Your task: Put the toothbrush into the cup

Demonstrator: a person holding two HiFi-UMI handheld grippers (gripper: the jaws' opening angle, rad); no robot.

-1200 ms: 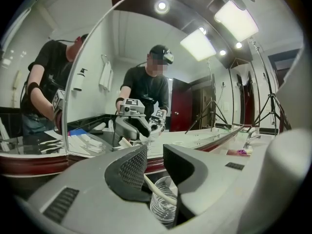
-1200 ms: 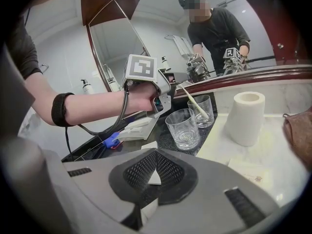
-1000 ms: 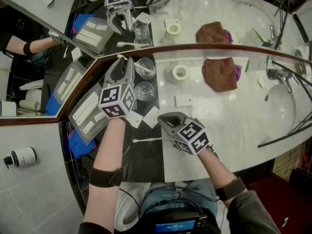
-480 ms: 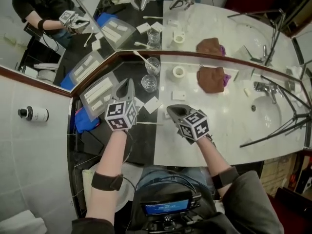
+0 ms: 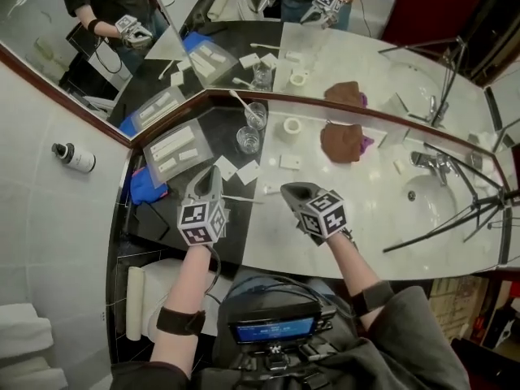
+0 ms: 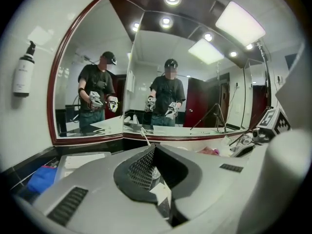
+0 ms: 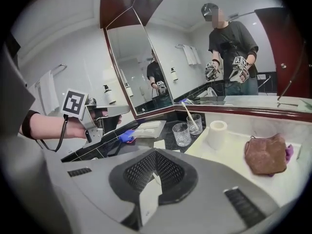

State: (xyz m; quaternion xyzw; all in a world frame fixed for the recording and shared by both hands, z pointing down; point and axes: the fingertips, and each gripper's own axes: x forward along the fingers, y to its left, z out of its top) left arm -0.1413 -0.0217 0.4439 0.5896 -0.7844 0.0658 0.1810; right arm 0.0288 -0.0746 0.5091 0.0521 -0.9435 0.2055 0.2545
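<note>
A white toothbrush (image 5: 241, 101) stands tilted in the farther glass cup (image 5: 256, 115) on the dark counter by the mirror; the right gripper view shows the toothbrush (image 7: 187, 109) in that cup (image 7: 195, 124). My left gripper (image 5: 212, 173) is shut and holds nothing, well short of the cup. In the left gripper view only the toothbrush's (image 6: 145, 136) top shows above the left gripper (image 6: 155, 155). My right gripper (image 5: 288, 189) hovers over the white marble, also shut and bare, as its own view of the right gripper (image 7: 155, 162) shows.
An empty glass (image 5: 247, 139) stands next to the cup. A thin white stick (image 5: 242, 199) and white cards (image 5: 248, 171) lie between the grippers. Nearby are a clear tray (image 5: 175, 149), a white roll (image 5: 292, 126), a brown cloth (image 5: 341, 140), a sink (image 5: 431, 197) and tripod legs (image 5: 455, 226).
My left gripper has drawn back from the cup toward me and its jaws have closed with nothing in them. The toothbrush stays in the cup. My right gripper rose slightly.
</note>
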